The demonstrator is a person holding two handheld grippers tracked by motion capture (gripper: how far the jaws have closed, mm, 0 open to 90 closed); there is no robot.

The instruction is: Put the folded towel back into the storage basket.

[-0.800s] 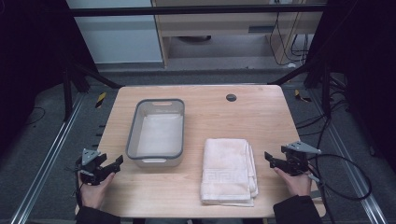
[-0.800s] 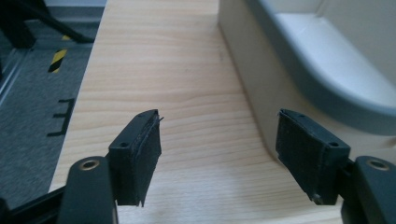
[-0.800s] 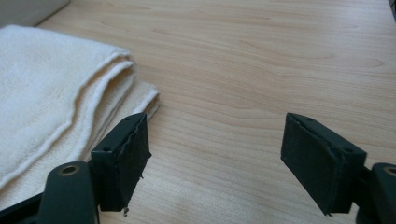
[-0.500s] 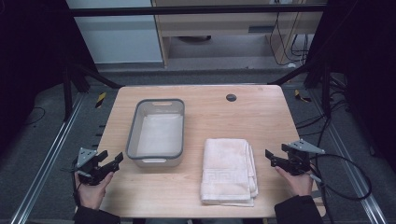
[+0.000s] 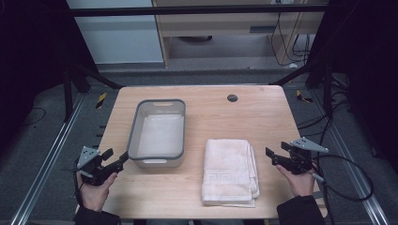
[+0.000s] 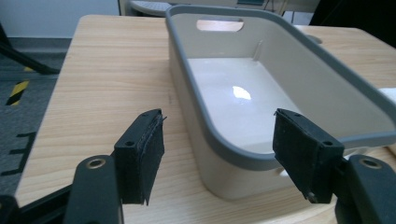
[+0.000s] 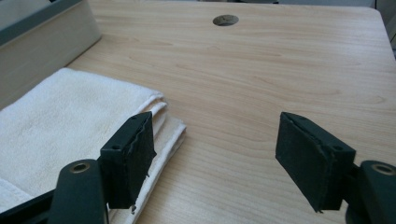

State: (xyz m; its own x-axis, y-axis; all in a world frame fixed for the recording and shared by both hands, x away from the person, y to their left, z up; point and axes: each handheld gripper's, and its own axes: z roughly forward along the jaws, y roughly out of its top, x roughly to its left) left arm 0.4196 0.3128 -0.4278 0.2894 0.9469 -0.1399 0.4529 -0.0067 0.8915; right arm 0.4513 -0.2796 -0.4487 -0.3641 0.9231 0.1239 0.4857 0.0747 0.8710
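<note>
A grey plastic bin point(image 5: 133, 136) stands empty on the left half of the wooden table point(image 5: 220, 117). A folded white towel point(image 5: 230, 171) lies to its right, near the front edge. My left gripper point(image 5: 116, 157) hovers at the bin's front left corner, open, with nothing between its pads. In the left gripper view the jaws point(image 6: 219, 154) frame the near corner of the bin point(image 6: 327, 70). My right gripper point(image 5: 274, 152) is open just right of the towel and points at it. In the right gripper view point(image 7: 219, 154) the towel's edge point(image 7: 60, 121) lies by the left pad.
A small round hole point(image 5: 232, 98) sits in the tabletop at the back right. Bare wood stretches behind the towel point(image 7: 261, 70). The bin's wall point(image 7: 42, 42) rises beyond the towel. A cable point(image 5: 347, 187) trails from the right gripper off the table's right edge.
</note>
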